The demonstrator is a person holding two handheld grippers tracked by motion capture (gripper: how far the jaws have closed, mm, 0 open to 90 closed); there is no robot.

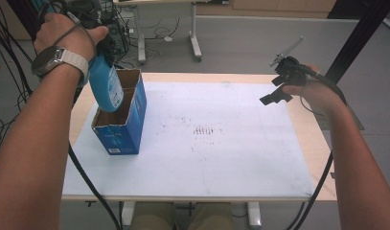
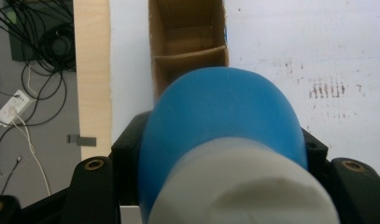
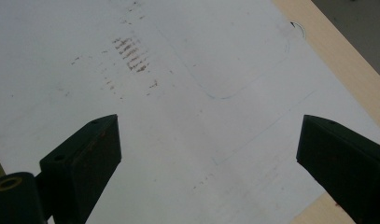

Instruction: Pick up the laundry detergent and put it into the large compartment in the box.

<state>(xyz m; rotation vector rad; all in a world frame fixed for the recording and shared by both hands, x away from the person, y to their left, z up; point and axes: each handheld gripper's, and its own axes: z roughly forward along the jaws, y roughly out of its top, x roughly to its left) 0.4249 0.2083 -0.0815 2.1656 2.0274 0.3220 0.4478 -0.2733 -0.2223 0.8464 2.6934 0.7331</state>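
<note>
One blue bottle (image 1: 106, 86), one divided carton (image 1: 120, 129), two tools.
I see left tool (image 1: 94, 45) clamped on bottle, base dipping into carton's near compartment at counter's (image 1: 231, 143) 9 o'clock; right tool (image 1: 279, 88) spread apart, 2 o'clock.

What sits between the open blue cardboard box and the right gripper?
Nothing: in the high view, bare white table cover with faint brown marks runs from blue cardboard box to right gripper.
</note>
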